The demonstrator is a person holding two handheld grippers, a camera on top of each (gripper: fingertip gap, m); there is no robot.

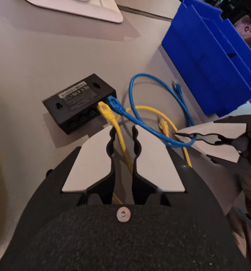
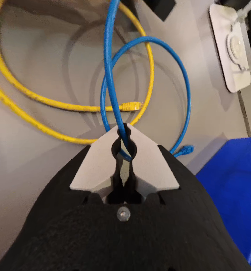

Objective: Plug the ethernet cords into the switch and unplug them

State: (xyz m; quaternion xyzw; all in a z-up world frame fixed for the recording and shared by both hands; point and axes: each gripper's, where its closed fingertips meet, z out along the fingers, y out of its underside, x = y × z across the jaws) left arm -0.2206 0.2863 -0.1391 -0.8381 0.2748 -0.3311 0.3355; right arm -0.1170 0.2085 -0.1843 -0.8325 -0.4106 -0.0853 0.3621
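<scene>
A black switch (image 1: 78,102) lies upside down on the grey table. A yellow plug (image 1: 105,112) and a blue plug (image 1: 114,104) sit in its two rightmost ports. My left gripper (image 1: 124,129) is open just in front of the switch, and the yellow cord (image 1: 122,140) runs between its fingers. My right gripper (image 2: 124,126) is shut on the blue cord (image 2: 122,132) and also shows at the right of the left wrist view (image 1: 179,134). The free yellow plug (image 2: 131,105) and the free blue plug (image 2: 187,149) lie loose on the table.
A blue plastic bin (image 1: 209,61) stands to the right of the cords, close to my right gripper (image 2: 231,190). A white monitor base (image 1: 78,8) lies at the back of the table. A seam (image 2: 244,114) crosses the table near the bin.
</scene>
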